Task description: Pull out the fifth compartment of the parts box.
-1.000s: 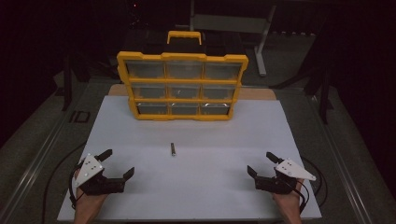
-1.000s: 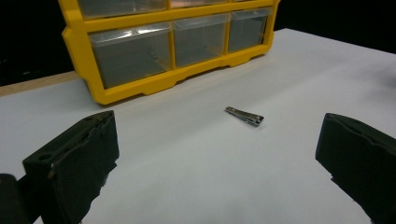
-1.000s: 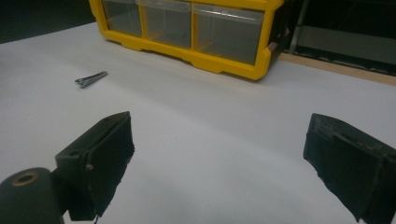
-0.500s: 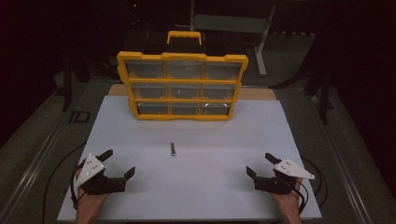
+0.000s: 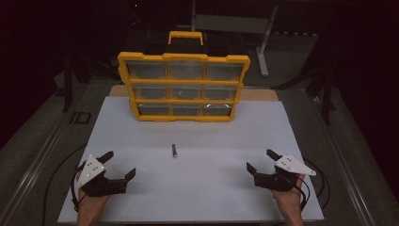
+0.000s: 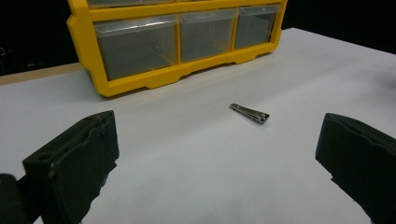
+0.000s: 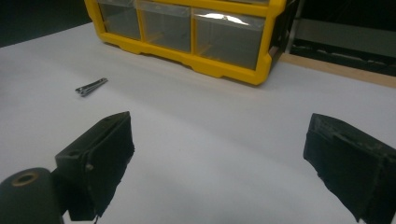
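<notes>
A small metal nail clipper (image 5: 173, 150) lies flat on the white table top (image 5: 211, 141), midway between my hands and in front of the organizer. It also shows ahead in the left gripper view as the nail clipper (image 6: 250, 113) and far left in the right gripper view as the nail clipper (image 7: 91, 87). A yellow drawer organizer (image 5: 183, 87) with clear drawers stands upright at the back. My left gripper (image 5: 119, 165) rests open near the front left, nothing between its jaws. My right gripper (image 5: 261, 161) rests open near the front right, likewise empty.
The organizer (image 6: 177, 42) has a yellow carry handle (image 5: 185, 36) on top and three rows of drawers. Beyond the white sheet a wooden board edge (image 5: 263, 94) shows. Metal rails run along both sides of the table, and cables trail from both grippers.
Both grippers have barely shifted; the clipper and organizer stay where they were.
</notes>
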